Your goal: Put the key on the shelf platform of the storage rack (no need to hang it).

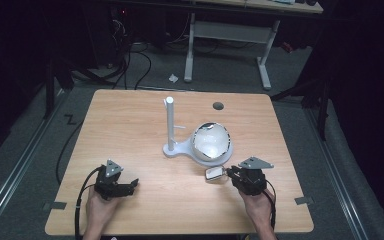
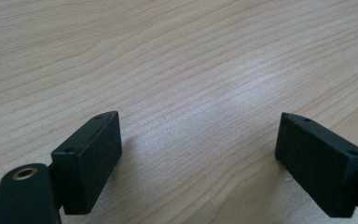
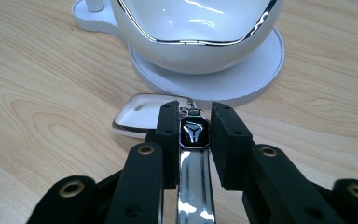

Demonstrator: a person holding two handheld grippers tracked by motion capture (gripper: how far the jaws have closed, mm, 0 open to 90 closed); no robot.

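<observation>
Lab or test room, dim, set up for recording. Single wooden table (image 1: 130,125) lit under overhead camera, surroundings dark. Grey carpet floor (image 1: 25,150); black cables (image 1: 130,65) trailing across it toward equipment in shadow at back left. Tape marks (image 1: 54,205) on table edges and floor. Second desk with white metal legs (image 1: 265,65) behind. Scrap of paper (image 1: 173,78) on floor.

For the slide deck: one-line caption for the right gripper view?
Right gripper shut on a chrome key fob, just short of the white bowl on its stand.
</observation>
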